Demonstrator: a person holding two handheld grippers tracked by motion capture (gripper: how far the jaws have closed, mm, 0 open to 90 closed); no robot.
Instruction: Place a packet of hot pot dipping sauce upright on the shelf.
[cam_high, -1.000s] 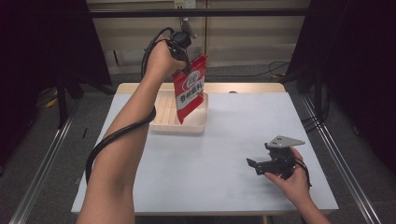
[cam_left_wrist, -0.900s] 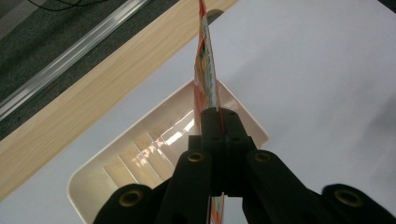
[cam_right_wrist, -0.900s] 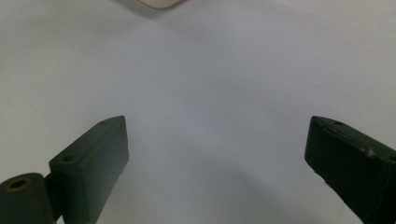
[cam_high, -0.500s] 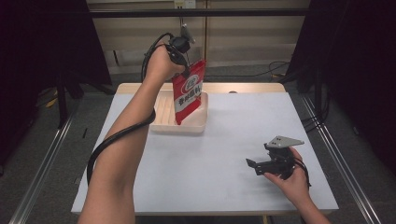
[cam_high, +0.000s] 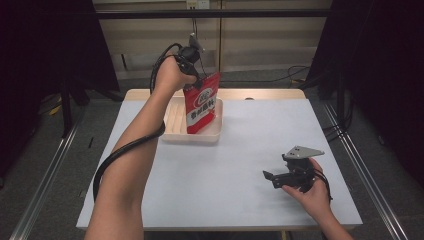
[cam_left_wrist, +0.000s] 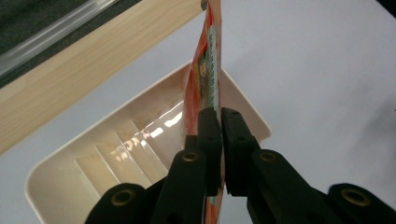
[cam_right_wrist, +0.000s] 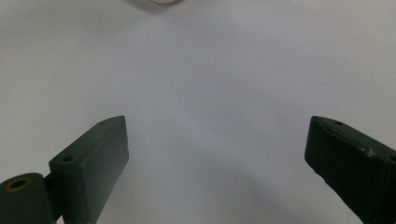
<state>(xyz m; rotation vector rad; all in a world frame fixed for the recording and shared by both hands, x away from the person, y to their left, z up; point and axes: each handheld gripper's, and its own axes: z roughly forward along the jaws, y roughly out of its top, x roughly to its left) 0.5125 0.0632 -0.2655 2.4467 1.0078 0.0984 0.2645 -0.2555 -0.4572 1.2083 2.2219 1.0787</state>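
Red pouch (cam_high: 201, 106) with a white oval label and white lettering hangs upright at the upper middle of the high view, pinched at its top edge by the left gripper (cam_high: 196, 75), whose 2 black fingers (cam_left_wrist: 208, 135) are closed on the thin seam. Its lower end sits inside a cream plastic tray (cam_high: 176, 125) with ribbed steps on its floor, which rests on the tabletop (cam_high: 220, 195) toward the far edge. In the left gripper view the pouch (cam_left_wrist: 205, 65) shows edge-on, orange-red with a printed strip, rising from between the fingers over the tray (cam_left_wrist: 93, 158).

At the lower right of the high view the right gripper (cam_high: 272, 177) lies low over the tabletop in the person's hand, its fingers (cam_right_wrist: 100, 154) spread wide with nothing between them.

White sheeting covers the tabletop, with a pale wood strip (cam_high: 260, 94) along the far edge. Dark curtains flank the room, metal rails run along the grey floor, and cables lie near the back wall.
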